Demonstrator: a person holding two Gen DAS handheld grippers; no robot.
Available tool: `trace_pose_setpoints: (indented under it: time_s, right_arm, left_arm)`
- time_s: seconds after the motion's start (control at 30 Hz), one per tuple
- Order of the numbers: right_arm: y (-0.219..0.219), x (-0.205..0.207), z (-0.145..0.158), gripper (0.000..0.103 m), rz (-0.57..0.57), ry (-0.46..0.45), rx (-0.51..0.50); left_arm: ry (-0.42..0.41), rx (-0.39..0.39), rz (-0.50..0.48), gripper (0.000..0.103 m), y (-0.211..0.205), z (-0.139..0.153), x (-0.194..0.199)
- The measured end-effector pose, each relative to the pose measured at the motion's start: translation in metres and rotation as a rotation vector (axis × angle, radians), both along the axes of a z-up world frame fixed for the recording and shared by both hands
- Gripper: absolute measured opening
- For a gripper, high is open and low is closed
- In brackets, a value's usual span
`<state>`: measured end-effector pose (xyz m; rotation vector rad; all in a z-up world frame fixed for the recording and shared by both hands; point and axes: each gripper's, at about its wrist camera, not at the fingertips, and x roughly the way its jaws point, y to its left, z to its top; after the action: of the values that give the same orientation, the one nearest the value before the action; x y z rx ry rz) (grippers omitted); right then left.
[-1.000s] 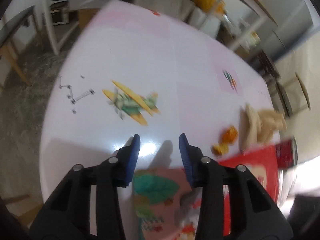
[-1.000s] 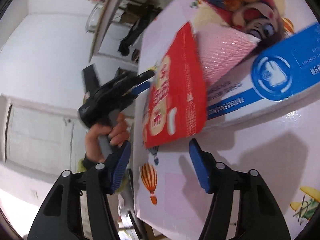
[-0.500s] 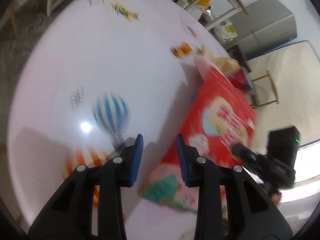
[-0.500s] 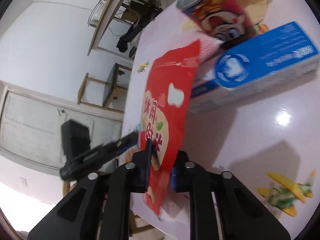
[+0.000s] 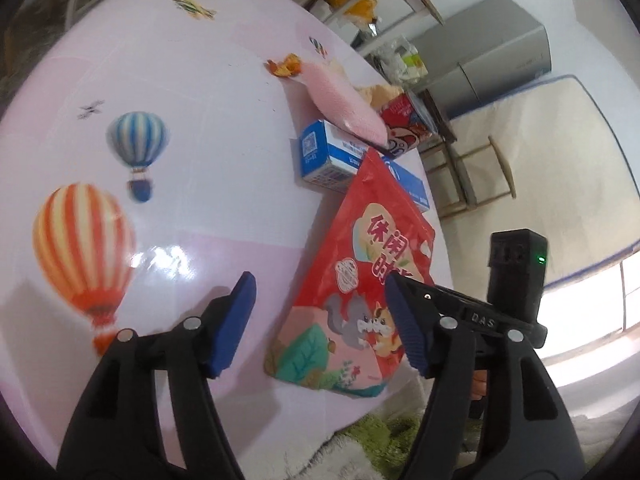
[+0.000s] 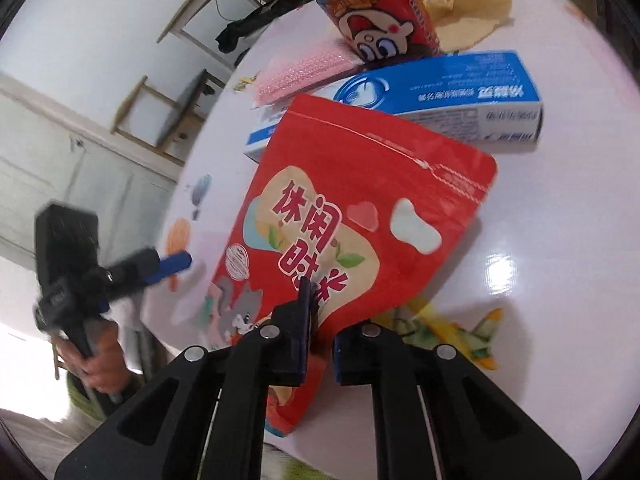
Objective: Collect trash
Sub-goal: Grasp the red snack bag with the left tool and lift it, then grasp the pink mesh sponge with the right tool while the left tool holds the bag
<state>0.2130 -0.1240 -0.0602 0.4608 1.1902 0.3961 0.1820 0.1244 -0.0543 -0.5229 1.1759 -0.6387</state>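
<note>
- Our right tool [image 6: 318,334] is clamped on the red snack pouch [image 6: 352,216], lifting it at the counter [image 6: 560,208] edge.
- Our left tool [image 5: 320,320] hangs wide open just beside the pouch.
- Blue carton [image 6: 440,100] and red can [image 6: 380,20] sit behind.

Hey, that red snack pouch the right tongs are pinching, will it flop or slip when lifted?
The red snack pouch looks flat, so probably light. Held by one lower edge in the right tongs, it may bend. Its glossy film might slip.
</note>
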Motion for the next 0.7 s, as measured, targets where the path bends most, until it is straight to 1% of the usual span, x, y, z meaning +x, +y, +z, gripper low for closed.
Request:
trace_pose_setpoints:
  time_s: [0.1,0.17,0.27,0.4,0.47,0.53,0.57,0.63,0.7]
  right_arm:
    - [0.007,0.003,0.004,0.009,0.034,-0.044,-0.019]
    - [0.009,0.0,0.005,0.009,0.06,-0.059,-0.039]
    - [0.012,-0.006,0.006,0.009,0.085,-0.079,-0.057]
    - [0.008,-0.012,0.004,0.009,0.088,-0.077,-0.05]
    - [0.008,-0.01,0.003,0.009,0.083,-0.077,-0.063]
    - [0.006,-0.011,0.003,0.009,0.074,-0.082,-0.049]
    - [0.004,-0.01,0.003,0.009,0.069,-0.088,-0.04]
    - [0.003,-0.011,0.004,0.009,0.062,-0.098,-0.024]
    - [0.0,-0.012,0.006,0.009,0.057,-0.109,-0.018]
  left_arm:
    - [0.046,0.0,-0.042,0.064,-0.014,-0.011,0.015]
    - [0.072,-0.018,-0.062,0.064,-0.02,-0.016,0.019]
    - [0.081,-0.039,-0.08,0.063,-0.028,-0.018,0.022]
    - [0.099,-0.055,-0.087,0.06,-0.035,-0.02,0.022]
    - [0.092,-0.057,-0.09,0.055,-0.038,-0.018,0.02]
    - [0.077,-0.042,-0.086,0.043,-0.037,-0.016,0.016]
    - [0.066,-0.027,-0.084,0.039,-0.037,-0.014,0.014]
    - [0.038,0.014,-0.078,0.023,-0.035,-0.011,0.01]
    - [0.012,0.052,-0.072,0.013,-0.034,-0.007,0.007]
